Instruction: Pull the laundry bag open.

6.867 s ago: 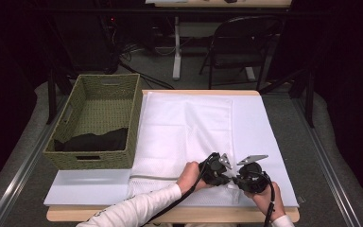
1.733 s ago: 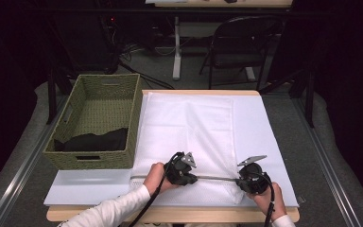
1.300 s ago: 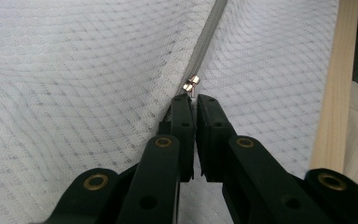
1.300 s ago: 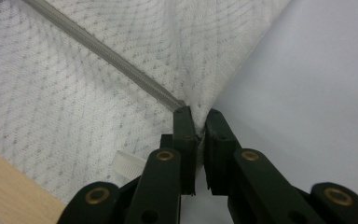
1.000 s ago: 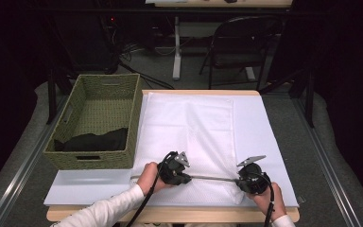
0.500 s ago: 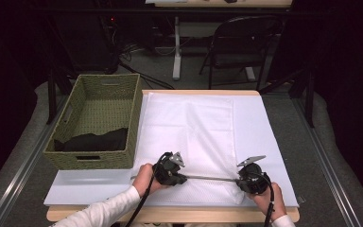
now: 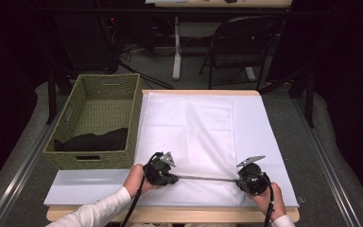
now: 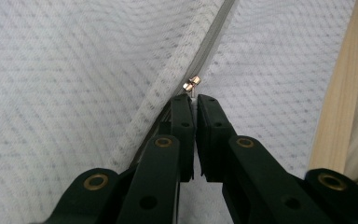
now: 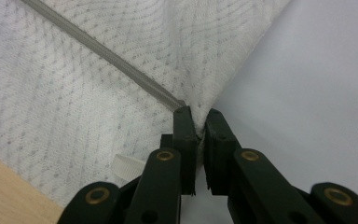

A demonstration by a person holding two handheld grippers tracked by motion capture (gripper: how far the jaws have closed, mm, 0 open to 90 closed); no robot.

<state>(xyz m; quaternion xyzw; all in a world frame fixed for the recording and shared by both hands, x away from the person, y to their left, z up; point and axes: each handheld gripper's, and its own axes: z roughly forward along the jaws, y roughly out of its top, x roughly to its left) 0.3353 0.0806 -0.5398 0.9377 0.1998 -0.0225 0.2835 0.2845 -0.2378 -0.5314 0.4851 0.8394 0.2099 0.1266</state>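
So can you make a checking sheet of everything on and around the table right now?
Surface: wooden table under a pale sheet.
Job's things: white mesh cover lying flat; its grey zipper runs along the near edge, with the metal slider just ahead of the left jaws.
Clutter: green woven basket at the left, dark cloth inside.
Grippers: left hand-held gripper shut on the zipper pull; right hand-held gripper shut on the cover's corner at the zipper's end.
Cables: one black cable trails along the left forearm, another by the right hand.
Surroundings: folding chair and a desk leg behind, grey floor.
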